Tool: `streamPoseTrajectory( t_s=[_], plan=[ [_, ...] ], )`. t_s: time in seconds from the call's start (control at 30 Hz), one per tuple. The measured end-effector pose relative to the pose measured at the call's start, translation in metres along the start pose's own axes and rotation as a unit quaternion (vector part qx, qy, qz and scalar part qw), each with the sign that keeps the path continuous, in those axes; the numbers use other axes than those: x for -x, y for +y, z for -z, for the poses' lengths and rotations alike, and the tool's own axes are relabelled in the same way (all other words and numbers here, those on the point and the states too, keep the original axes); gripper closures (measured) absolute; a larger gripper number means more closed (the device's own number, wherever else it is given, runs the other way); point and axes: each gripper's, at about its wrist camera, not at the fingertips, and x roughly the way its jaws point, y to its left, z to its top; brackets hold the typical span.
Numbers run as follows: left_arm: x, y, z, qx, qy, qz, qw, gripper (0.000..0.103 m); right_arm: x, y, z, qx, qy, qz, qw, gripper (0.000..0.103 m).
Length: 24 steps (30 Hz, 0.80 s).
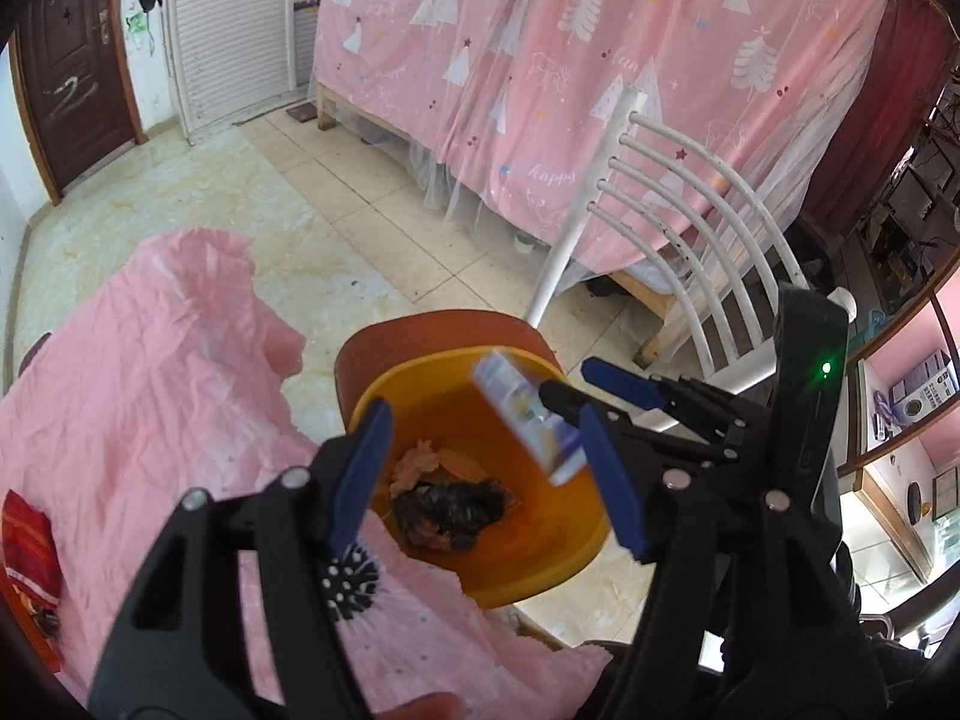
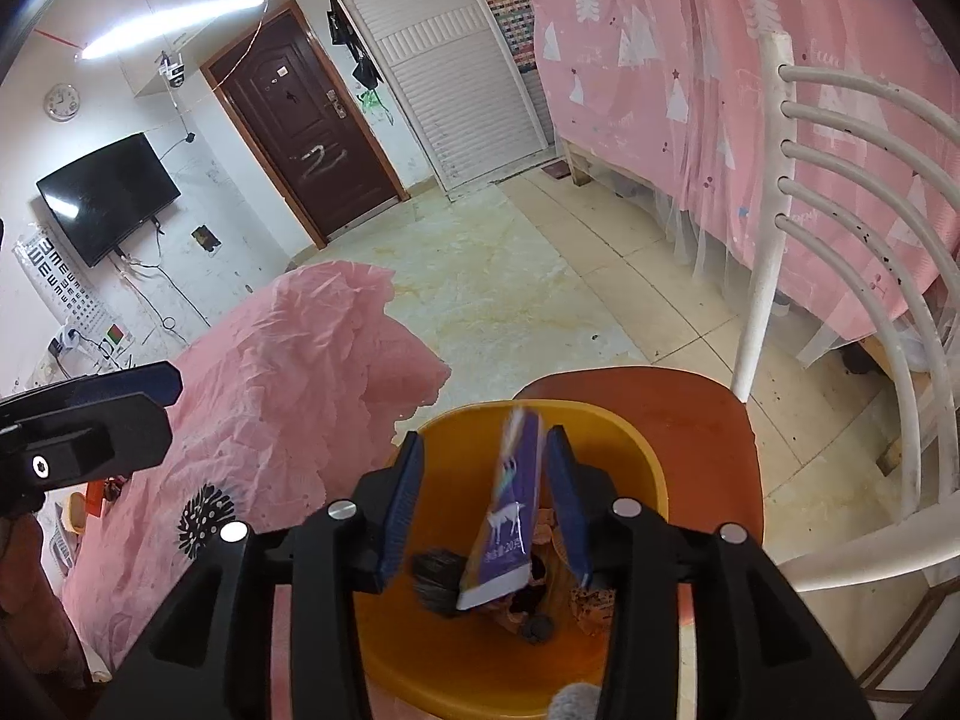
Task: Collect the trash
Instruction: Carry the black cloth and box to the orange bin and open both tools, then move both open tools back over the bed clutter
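Note:
A small purple-and-white box (image 2: 501,516), blurred, hangs upright between the fingers of my right gripper (image 2: 486,438). The jaws stand apart, with a clear gap on the box's left side. Below it is the orange bin (image 2: 600,432), which holds a dark clump (image 1: 450,510) and orange peel (image 1: 420,462). My left gripper (image 1: 483,408) is open above the bin (image 1: 480,564) with nothing between its fingers. In the left wrist view the right gripper (image 1: 585,390) comes in from the right, with the box (image 1: 528,420) at its tips.
The bin sits on the red-brown seat (image 2: 690,414) of a chair with a white slatted back (image 1: 690,228). A pink crumpled cloth (image 1: 150,390) covers the surface to the left, with a red packet (image 1: 27,540) on it. A pink-curtained bed (image 1: 600,60) stands behind, across a tiled floor.

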Motion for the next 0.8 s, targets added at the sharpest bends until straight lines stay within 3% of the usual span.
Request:
streamPoseTrajectory(
  t_s=[0.1,0.37,0.43,0.8],
  plan=[
    [0.006,0.003,-0.001,0.008,-0.005,0.0,1.0,0.034,0.003,0.002,-0.002,0.001,-0.004,0.002,1.0,0.063],
    [0.043,0.02,0.007,0.02,-0.044,0.006,0.9988,0.032,0.01,0.03,-0.01,0.019,-0.01,0.003,1.0,0.054],
    [0.053,0.03,0.011,0.025,-0.054,0.002,0.9982,0.028,0.01,0.045,-0.014,0.031,-0.01,0.004,0.999,0.051],
    [0.112,0.106,0.042,0.081,-0.107,-0.019,0.9907,0.027,-0.009,0.149,-0.028,0.101,-0.006,-0.012,0.995,0.047]
  ],
)
